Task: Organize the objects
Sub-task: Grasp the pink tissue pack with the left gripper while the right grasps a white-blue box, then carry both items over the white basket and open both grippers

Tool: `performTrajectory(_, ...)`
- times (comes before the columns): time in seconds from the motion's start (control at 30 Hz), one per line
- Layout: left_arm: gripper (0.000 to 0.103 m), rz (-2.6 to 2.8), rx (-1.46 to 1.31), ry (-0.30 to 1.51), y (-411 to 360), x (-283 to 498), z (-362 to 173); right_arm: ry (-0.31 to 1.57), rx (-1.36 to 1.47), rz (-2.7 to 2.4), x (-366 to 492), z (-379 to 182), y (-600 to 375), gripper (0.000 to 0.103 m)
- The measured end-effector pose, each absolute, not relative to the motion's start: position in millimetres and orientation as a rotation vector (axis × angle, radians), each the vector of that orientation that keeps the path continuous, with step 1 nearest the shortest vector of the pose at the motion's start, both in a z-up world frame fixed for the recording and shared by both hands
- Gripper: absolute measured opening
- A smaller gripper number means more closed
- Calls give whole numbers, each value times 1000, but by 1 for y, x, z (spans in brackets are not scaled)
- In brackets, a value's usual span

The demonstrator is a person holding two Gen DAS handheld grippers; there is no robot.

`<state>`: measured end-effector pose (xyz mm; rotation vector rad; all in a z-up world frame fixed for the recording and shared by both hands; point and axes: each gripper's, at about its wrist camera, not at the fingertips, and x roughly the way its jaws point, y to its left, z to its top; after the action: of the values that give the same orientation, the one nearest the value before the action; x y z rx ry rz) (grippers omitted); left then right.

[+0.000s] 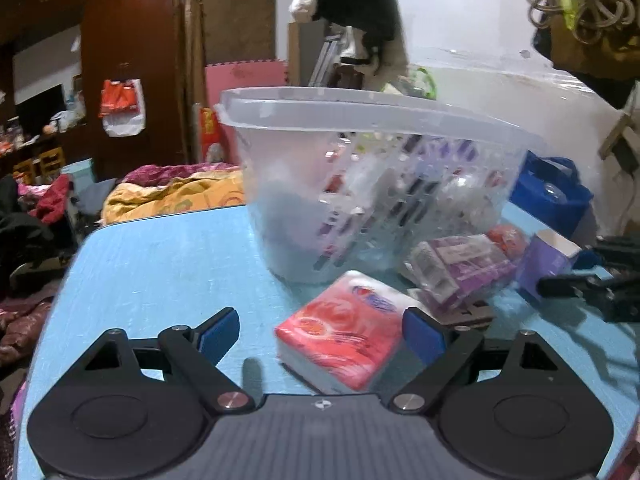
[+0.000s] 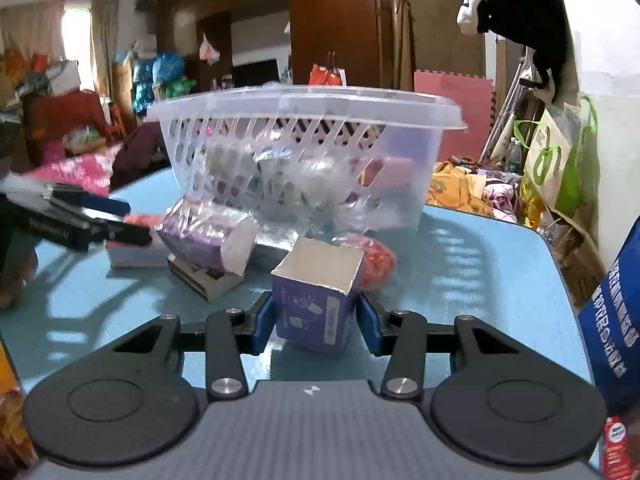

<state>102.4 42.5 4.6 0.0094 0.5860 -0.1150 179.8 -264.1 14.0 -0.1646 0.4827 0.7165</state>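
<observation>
A red-and-white tissue pack (image 1: 340, 340) lies on the blue table (image 1: 160, 264), between the fingers of my left gripper (image 1: 322, 336). That gripper is open: its right pad is close against the pack and its left pad stands well clear. My right gripper (image 2: 317, 322) is shut on a small purple carton (image 2: 316, 304) with an open top, a blue pad pressed to each side. Behind both stands a clear plastic basket (image 1: 360, 108) (image 2: 304, 100) with several items inside. The purple carton (image 1: 548, 264) also appears at the right of the left wrist view.
A purple plastic-wrapped pack (image 2: 204, 232) (image 1: 460, 268) rests on a small flat box (image 2: 204, 284), and a red-orange bundle (image 2: 376, 260) lies against the basket. A blue bag (image 2: 612, 320) stands at the table's right edge. Bedding and clutter lie beyond the table.
</observation>
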Motion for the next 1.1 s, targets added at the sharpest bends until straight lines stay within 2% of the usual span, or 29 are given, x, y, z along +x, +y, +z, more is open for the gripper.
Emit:
performTrajectory(0.37, 91, -119, 58, 683, 33, 126, -5, 446, -166, 704, 176, 12, -264, 48)
performTrajectory(0.4, 89, -112, 67, 679, 31, 125, -4, 442, -165, 702, 175, 12, -264, 48)
performTrajectory(0.43, 80, -111, 64, 676, 29, 122, -4, 437, -163, 700, 174, 12, -264, 48)
performTrajectory(0.47, 72, -115, 60, 667, 28, 118, -3, 431, -163, 697, 173, 13, -265, 47)
performTrajectory(0.5, 72, -113, 52, 650, 27, 112, -1, 424, -162, 695, 172, 13, -265, 47)
performTrajectory(0.8, 71, -123, -47, 366, 29, 33, 6, 340, -117, 705, 164, 15, -275, 47)
performTrajectory(1.1, 71, -174, -65, 278, 17, 25, -2, 309, -125, 687, 159, 16, -276, 47)
